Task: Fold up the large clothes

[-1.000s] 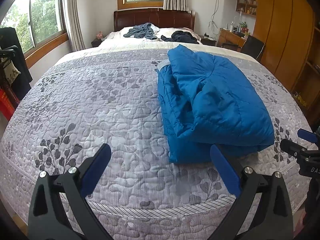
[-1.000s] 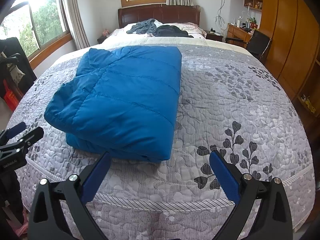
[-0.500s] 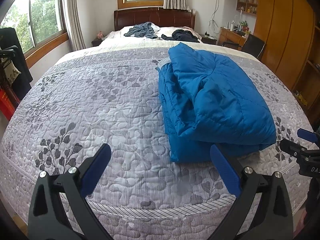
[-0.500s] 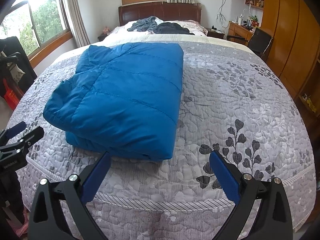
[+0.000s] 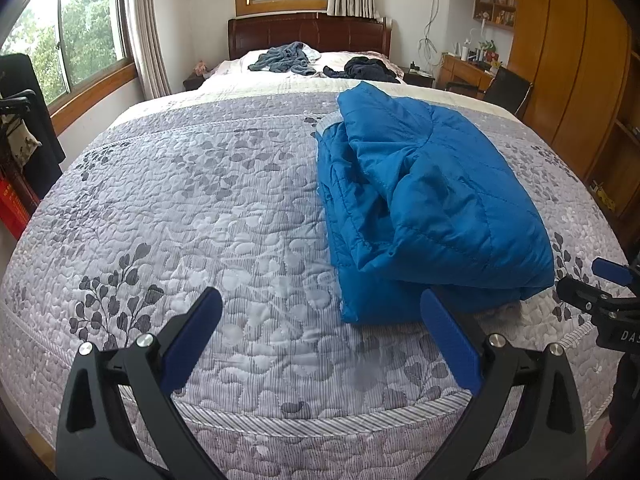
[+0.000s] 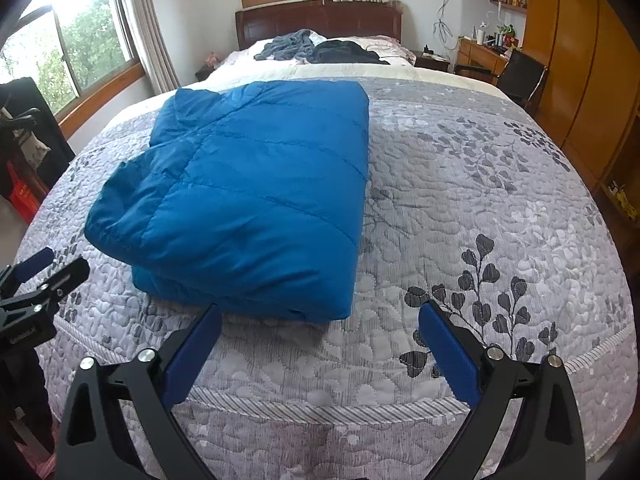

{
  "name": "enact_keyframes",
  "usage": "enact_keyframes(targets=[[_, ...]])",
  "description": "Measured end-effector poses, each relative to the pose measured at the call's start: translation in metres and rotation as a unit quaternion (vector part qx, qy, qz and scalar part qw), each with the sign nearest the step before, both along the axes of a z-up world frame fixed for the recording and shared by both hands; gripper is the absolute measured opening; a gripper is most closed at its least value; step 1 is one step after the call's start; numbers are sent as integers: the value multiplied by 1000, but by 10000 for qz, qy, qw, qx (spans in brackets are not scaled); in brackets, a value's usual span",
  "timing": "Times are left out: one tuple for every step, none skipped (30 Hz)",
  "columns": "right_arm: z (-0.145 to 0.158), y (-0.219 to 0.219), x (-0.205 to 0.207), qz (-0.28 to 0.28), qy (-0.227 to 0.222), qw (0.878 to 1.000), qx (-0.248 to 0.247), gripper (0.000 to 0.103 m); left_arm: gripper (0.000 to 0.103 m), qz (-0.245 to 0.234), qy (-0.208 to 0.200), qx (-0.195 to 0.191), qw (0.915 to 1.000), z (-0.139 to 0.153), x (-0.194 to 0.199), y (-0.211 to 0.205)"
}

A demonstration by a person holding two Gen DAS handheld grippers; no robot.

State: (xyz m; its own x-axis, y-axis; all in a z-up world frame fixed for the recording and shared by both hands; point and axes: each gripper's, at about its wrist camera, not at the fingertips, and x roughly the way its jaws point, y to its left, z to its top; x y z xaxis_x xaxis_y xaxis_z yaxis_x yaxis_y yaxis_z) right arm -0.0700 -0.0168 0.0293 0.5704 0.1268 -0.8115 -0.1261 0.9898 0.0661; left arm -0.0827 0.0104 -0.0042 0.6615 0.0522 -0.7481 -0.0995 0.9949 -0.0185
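A blue quilted jacket [image 5: 432, 208] lies folded in a thick bundle on the grey floral bedspread [image 5: 192, 208], right of centre in the left wrist view. In the right wrist view the same jacket [image 6: 256, 200] sits left of centre, its smooth top layer facing up. My left gripper [image 5: 320, 312] stands open over the bed's near edge, its right fingertip just short of the jacket's near corner. My right gripper [image 6: 320, 324] is open too, with nothing between its fingers, right in front of the jacket's near edge. The right gripper's tip [image 5: 600, 300] shows at the far right of the left wrist view.
Crumpled grey clothing [image 5: 286, 58] and dark clothing [image 5: 368, 70] lie near the wooden headboard [image 5: 308, 34]. A wooden wardrobe [image 5: 572, 72], a desk and a black chair [image 5: 508, 90] stand on the right. Windows with curtains line the left wall, beside a red crate [image 5: 14, 208].
Both grippers have drawn back a little and risen slightly, so the jacket sits a bit farther off. The jacket itself has not moved, and both grippers remain open.
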Motion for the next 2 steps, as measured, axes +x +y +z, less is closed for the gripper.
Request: enact_keyframes(targets=[[0,0,0,-6,3,10000,1,99,99,3,-2,1,10000,0,0,0],[0,-1,0,-6,5,10000,2,99,99,2,-1,4,10000,0,0,0]])
